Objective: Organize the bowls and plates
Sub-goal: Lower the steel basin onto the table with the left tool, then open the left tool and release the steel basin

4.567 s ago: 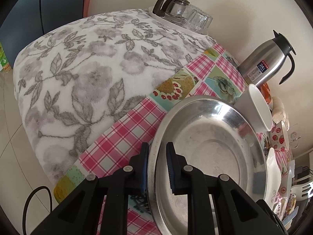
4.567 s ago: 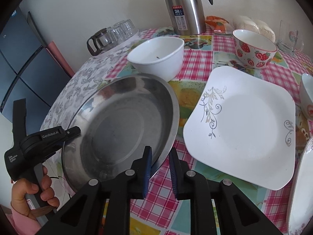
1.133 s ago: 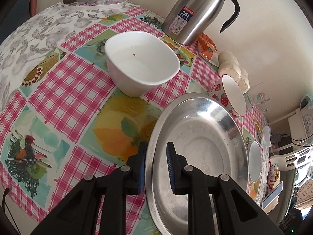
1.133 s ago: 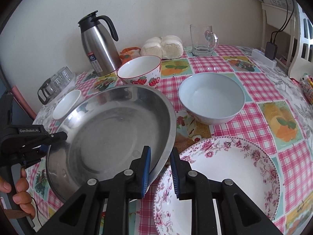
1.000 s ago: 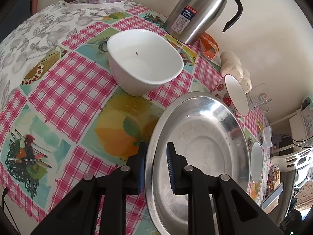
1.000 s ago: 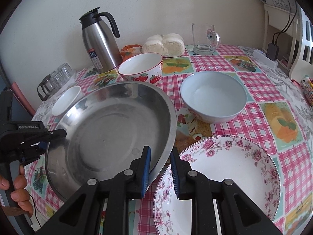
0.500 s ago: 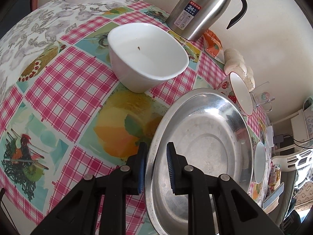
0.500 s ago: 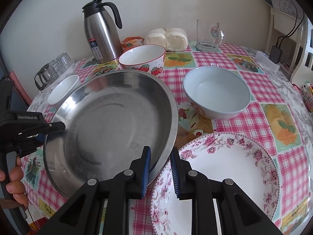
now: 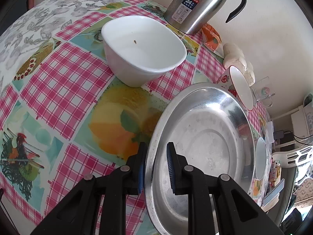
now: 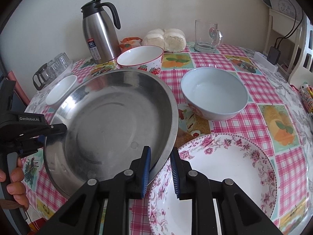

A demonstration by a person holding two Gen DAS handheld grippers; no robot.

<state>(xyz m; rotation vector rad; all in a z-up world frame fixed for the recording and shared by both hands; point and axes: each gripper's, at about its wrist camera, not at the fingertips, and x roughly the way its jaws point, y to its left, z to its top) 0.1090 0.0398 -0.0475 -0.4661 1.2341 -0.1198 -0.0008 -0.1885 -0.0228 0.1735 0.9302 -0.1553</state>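
Pan [image 10: 109, 121], steel: rim pinched by left gripper [image 9: 155, 166] and right gripper [image 10: 160, 168]; risk: uneven lowering chips floral plate [image 10: 225, 174].

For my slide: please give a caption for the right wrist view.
Both hand-held grippers carry a steel plate beside a floral plate.

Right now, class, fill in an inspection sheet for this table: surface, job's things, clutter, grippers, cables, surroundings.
Surface: checked tablecloth.
Job's things: steel plate held at both rims; floral plate, pale bowl, strawberry bowl, white bowl on the table.
Clutter: thermos, buns, glass mug, glass cups.
Grippers: left gripper and right gripper each clamp the steel plate.
Cables: charger lead on the wall.
Surroundings: white chair.
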